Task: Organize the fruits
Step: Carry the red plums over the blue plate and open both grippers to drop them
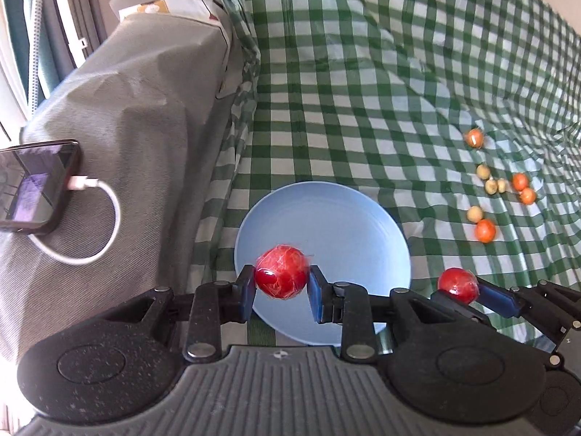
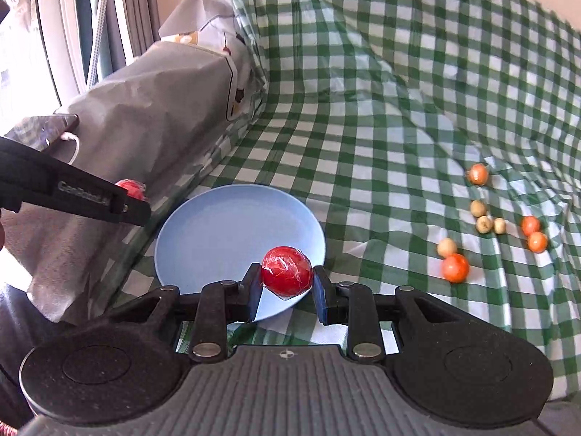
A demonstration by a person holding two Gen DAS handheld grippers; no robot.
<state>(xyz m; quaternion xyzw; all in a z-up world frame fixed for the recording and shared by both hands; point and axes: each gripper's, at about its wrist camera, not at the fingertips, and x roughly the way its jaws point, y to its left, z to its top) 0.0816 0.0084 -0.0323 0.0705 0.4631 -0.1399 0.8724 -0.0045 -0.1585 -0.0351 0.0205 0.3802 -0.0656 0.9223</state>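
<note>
We hold 2 wrapped red fruits, 1 per gripper. Left gripper (image 1: 281,283) is clamped on the first red fruit (image 1: 281,276), held over the near part of the blue plate (image 1: 326,214). Right gripper (image 2: 287,283) is clamped on the second red fruit (image 2: 287,271), over the plate's near rim. Small orange fruits (image 2: 455,267) and pale round fruits (image 2: 484,224) lie scattered on the checked cloth (image 2: 381,109), well right of the plate.

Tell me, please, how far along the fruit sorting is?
Nothing is on the blue plate yet. Left gripper and right gripper each hold a wrapped red fruit over it. Small orange and beige fruits remain scattered on the checked cloth.
</note>
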